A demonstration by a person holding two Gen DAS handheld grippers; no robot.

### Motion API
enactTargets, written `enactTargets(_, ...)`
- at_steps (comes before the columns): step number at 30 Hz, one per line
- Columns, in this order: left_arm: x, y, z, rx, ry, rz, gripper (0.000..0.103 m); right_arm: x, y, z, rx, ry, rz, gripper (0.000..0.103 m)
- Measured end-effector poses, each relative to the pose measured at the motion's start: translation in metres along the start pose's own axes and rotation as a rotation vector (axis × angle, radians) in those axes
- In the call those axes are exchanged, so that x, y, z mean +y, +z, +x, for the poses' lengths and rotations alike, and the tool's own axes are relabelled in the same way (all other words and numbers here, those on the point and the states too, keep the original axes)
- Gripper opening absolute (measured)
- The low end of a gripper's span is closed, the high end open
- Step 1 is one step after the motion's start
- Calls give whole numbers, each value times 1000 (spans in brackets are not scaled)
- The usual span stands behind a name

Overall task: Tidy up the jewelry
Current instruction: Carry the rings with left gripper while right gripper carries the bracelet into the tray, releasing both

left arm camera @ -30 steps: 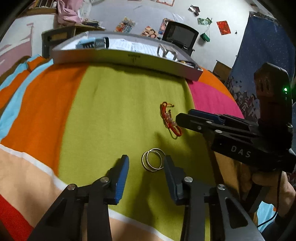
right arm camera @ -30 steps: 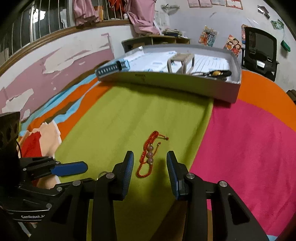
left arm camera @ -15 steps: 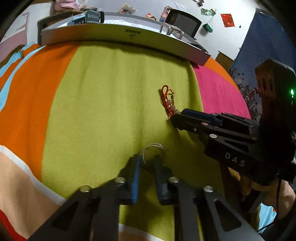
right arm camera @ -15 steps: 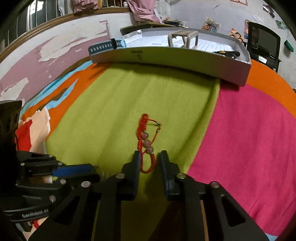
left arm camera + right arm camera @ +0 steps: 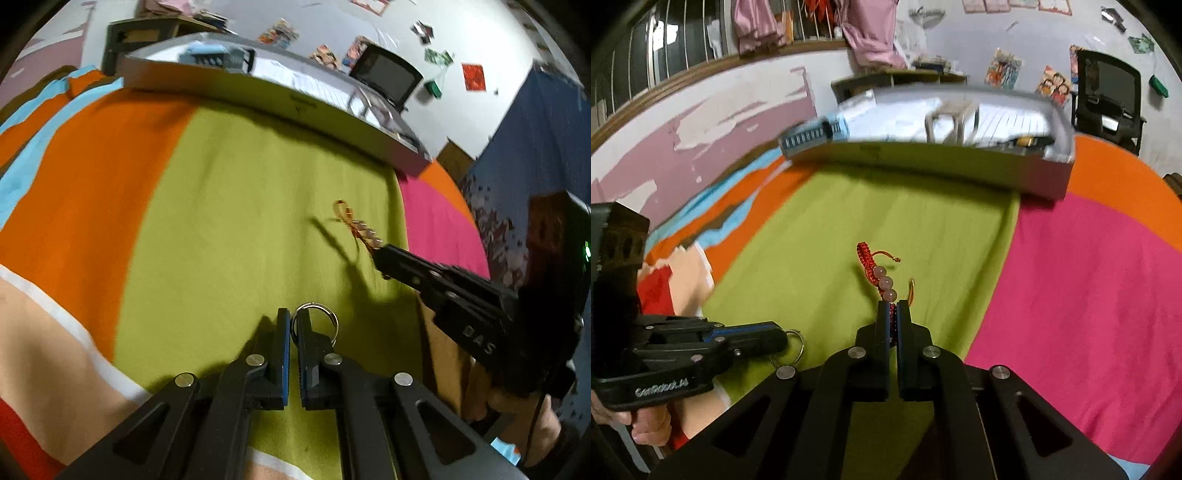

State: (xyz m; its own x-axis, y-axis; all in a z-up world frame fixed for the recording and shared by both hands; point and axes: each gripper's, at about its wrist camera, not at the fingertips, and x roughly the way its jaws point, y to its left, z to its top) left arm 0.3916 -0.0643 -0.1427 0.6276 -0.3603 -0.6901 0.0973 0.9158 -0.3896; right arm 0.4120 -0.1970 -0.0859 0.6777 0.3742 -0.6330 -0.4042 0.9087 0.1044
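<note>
While shallow grey cardboard tray (image 5: 923,162) holds blue watch (image 5: 812,134), clear bangle (image 5: 951,120), dark beaded piece (image 5: 1027,142), left claw (image 5: 292,325) pinches silver metal rings (image 5: 317,321) before tray; right claw (image 5: 894,314) pinches red braided bracelet with pink beads (image 5: 877,269), raised above green blanket (image 5: 886,214).

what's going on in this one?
A person holds a gripper in each hand over a striped bedspread. The left gripper has its jaws shut on a pair of silver rings. The right gripper has its jaws shut on a red cord bracelet with three pale beads, its free end dangling above the fabric. A grey tray holding other items sits beyond.
</note>
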Motion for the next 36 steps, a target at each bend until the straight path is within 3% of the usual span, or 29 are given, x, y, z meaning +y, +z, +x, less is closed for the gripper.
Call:
enactTargets(9, -10, 30, -26, -107, 44, -1, 4, -9, 30, -38, -201, -39, 65, 3)
enactTargets(18, -27, 114, -29, -253, 73, 20, 4, -39, 85, -60, -384, -118, 165, 3)
enactTargets(27, -41, 168, 8, -255, 171, 110, 4, -74, 111, -23, -361, -186, 258, 3)
enactTargets(36, -44, 167, 44, -184, 201, 139, 4, -86, 104, 3, -277, -196, 283, 3)
